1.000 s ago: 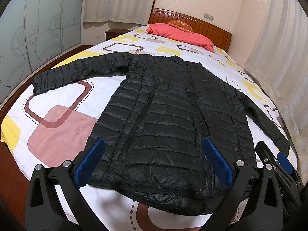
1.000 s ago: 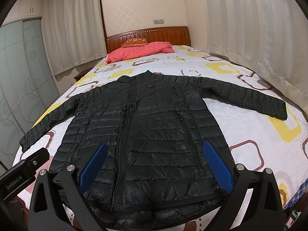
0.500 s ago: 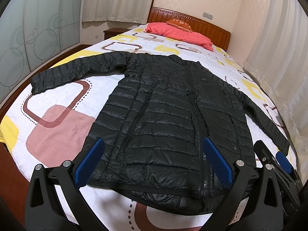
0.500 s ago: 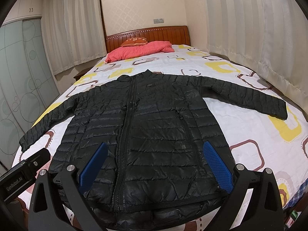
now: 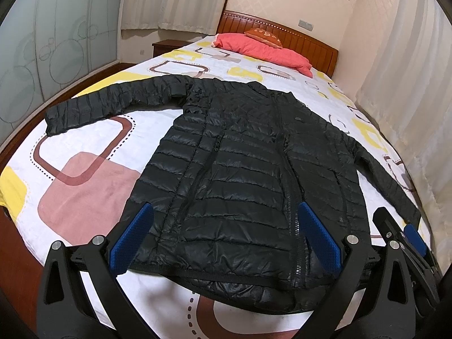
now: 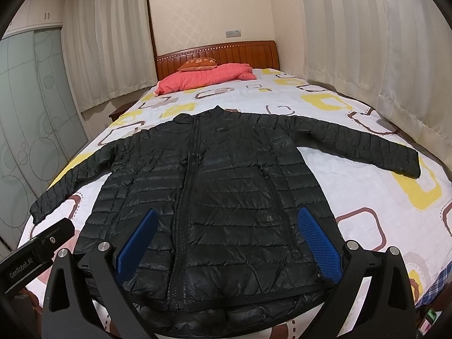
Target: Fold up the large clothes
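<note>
1. Left wrist view. Black quilted down jacket (image 5: 240, 169) lies front up and zipped on the bed (image 5: 84, 186), collar toward the wooden headboard (image 5: 282, 32), hem at the near edge. Both sleeves are spread out sideways; judged as a flat starting layout, so each sleeve can be folded across the body.
2. Left gripper (image 5: 226, 234) has its jaws wide, nothing between them, hovering above the hem's left half. Likely lined up for a first grasp at hem or sleeve.
3. Right gripper (image 5: 406, 240) shows at the lower right of this view, partly cut by the frame; only 1 blue pad is visible there.
4. Hard to read: the jacket's far sleeve runs into the fisheye rim, and its cuff sits behind the right gripper's body. Whether the hem overhangs the bed edge cannot be told.
5. Right wrist view. Same jacket (image 6: 226, 192), centred, zipper running up from the hem. Right gripper (image 6: 226, 240) is also wide and holding nothing, over the hem.
6. A coral pillow (image 6: 203, 80) lies by the headboard, well apart from the jacket.
7. Hidden: the hem's lowest strip is behind the gripper frame, and the left gripper's body (image 6: 34, 251) covers the bed corner.
</note>
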